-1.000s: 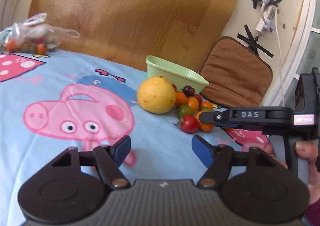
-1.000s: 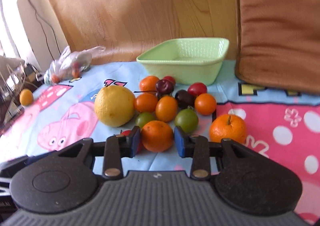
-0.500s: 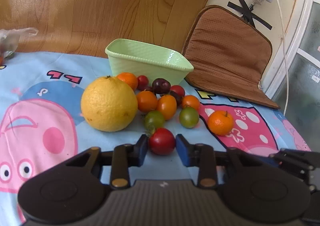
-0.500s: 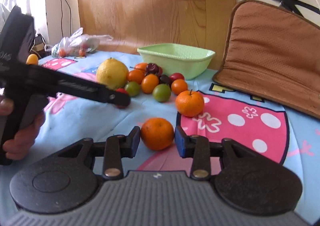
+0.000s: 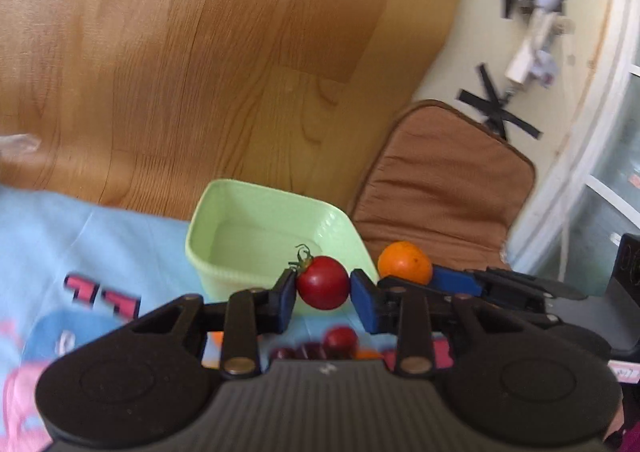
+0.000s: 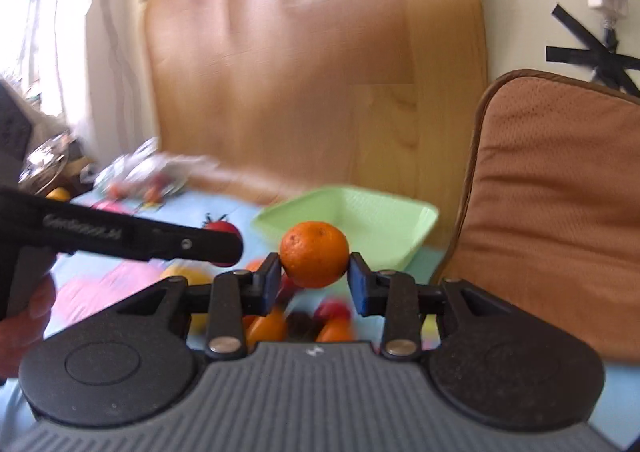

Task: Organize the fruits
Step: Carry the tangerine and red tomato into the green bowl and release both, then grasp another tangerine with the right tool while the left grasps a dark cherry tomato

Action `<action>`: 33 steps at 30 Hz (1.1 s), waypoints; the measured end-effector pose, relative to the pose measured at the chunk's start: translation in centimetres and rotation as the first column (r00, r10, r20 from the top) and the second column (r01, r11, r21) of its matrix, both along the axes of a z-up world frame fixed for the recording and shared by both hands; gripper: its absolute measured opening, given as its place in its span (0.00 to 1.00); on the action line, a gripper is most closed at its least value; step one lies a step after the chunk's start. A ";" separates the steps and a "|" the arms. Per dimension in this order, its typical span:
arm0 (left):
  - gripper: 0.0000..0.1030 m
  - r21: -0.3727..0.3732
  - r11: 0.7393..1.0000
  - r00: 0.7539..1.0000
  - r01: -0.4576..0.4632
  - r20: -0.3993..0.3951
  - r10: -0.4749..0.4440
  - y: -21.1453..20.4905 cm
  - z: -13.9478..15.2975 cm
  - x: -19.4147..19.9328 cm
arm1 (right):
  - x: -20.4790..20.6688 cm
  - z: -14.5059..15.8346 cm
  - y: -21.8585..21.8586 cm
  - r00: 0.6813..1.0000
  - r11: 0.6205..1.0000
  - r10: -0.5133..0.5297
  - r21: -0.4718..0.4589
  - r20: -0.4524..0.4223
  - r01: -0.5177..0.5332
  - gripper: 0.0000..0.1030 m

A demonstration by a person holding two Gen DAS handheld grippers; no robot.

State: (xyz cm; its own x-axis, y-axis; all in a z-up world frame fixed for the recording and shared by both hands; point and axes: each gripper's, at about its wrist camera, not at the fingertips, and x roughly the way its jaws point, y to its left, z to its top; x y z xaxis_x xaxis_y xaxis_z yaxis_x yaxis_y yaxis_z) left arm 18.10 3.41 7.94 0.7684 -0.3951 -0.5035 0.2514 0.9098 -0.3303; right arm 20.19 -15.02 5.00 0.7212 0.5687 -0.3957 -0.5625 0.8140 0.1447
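My left gripper (image 5: 323, 294) is shut on a red cherry tomato (image 5: 322, 281) and holds it in the air just in front of the light green basket (image 5: 224, 212). My right gripper (image 6: 315, 279) is shut on a small orange mandarin (image 6: 314, 253), also lifted, near the basket (image 6: 384, 220). In the left wrist view the right gripper (image 5: 416, 276) with its mandarin (image 5: 404, 261) is just to the right. In the right wrist view the left gripper (image 6: 224, 248) with the tomato (image 6: 218, 226) is to the left. The basket looks empty.
Several small tomatoes and mandarins (image 6: 304, 322) lie blurred on the cartoon cloth (image 5: 100, 252) below the grippers. A brown cushion (image 6: 560, 204) leans at the right. A plastic bag of fruit (image 6: 148, 176) lies at the far left. A wooden board (image 5: 200, 72) stands behind.
Both grippers have lifted their fruit off the cloth and moved up towards the green basket. The views are blurred from the motion.
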 end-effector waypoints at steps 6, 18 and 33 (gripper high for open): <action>0.30 0.042 0.998 0.992 -0.039 -0.117 0.044 -0.2 -2.3 7.6 | 7.2 -2.5 2.7 0.992 0.997 -0.025 -0.071 -0.125 0.017 0.39; 0.40 -0.007 1.000 0.999 -0.006 -0.054 0.006 1.3 -1.2 1.8 | 1.8 -2.1 -1.6 0.998 1.000 -0.027 0.002 -0.058 0.028 0.50; 0.25 0.210 0.977 0.995 0.036 -0.104 -0.014 -4.6 -3.2 -1.4 | -5.3 -6.4 -3.0 0.986 0.994 -0.030 -0.106 -0.162 0.013 0.43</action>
